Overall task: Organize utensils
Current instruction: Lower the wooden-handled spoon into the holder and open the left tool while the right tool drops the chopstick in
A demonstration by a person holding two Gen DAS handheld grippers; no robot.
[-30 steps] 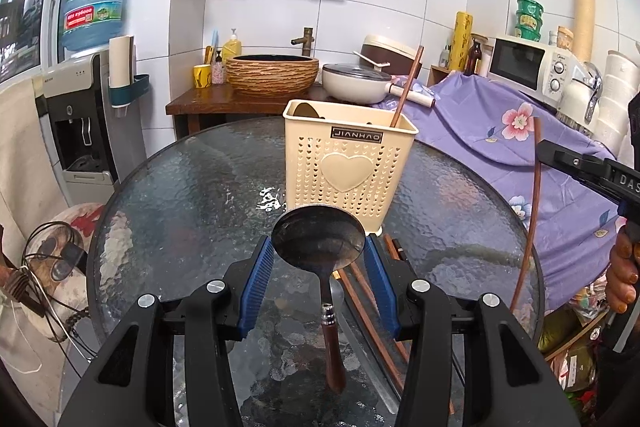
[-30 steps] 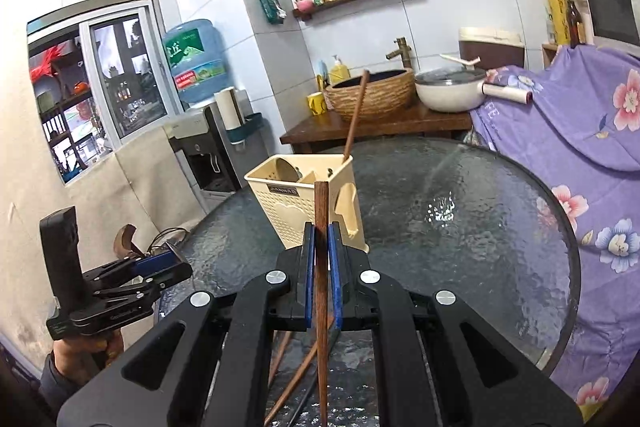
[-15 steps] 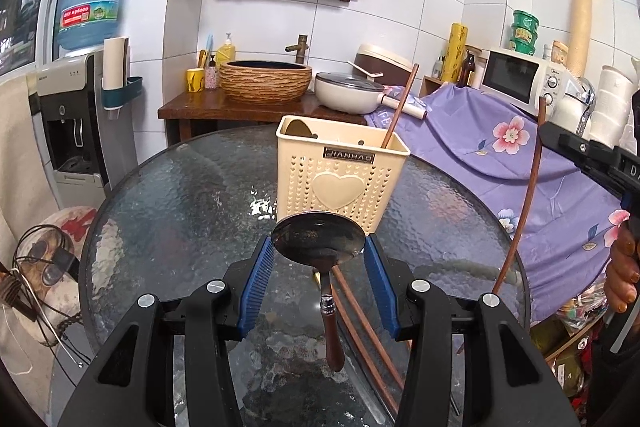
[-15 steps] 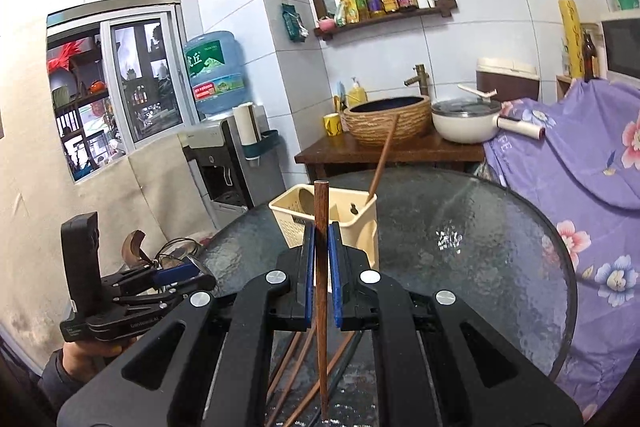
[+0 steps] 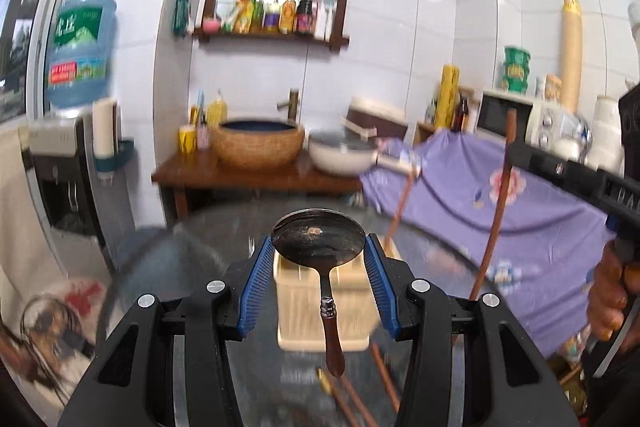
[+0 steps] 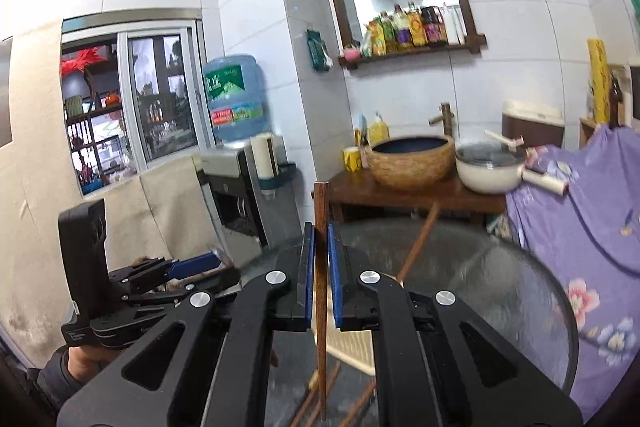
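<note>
My left gripper (image 5: 319, 259) is shut on a dark metal spoon (image 5: 319, 237) with a brown handle (image 5: 334, 347) hanging down; it holds the spoon above the cream utensil basket (image 5: 324, 315) on the round glass table (image 5: 172, 267). One chopstick (image 5: 400, 211) stands in the basket. My right gripper (image 6: 319, 275) is shut on an upright brown chopstick (image 6: 320, 299), raised above the table; it also shows at the right of the left wrist view (image 5: 494, 227). More chopsticks (image 5: 360, 399) lie on the glass. The basket (image 6: 352, 347) shows partly below the right gripper.
A wooden side table (image 5: 256, 177) with a woven basin (image 5: 258, 143) and a white pan (image 5: 344, 157) stands behind. A purple flowered cloth (image 5: 500, 195) covers things at the right. A water dispenser (image 6: 240, 179) is at the left.
Both grippers have risen well above the table. The left one lifted the spoon from the glass to above the basket. The right one raised its chopstick.
</note>
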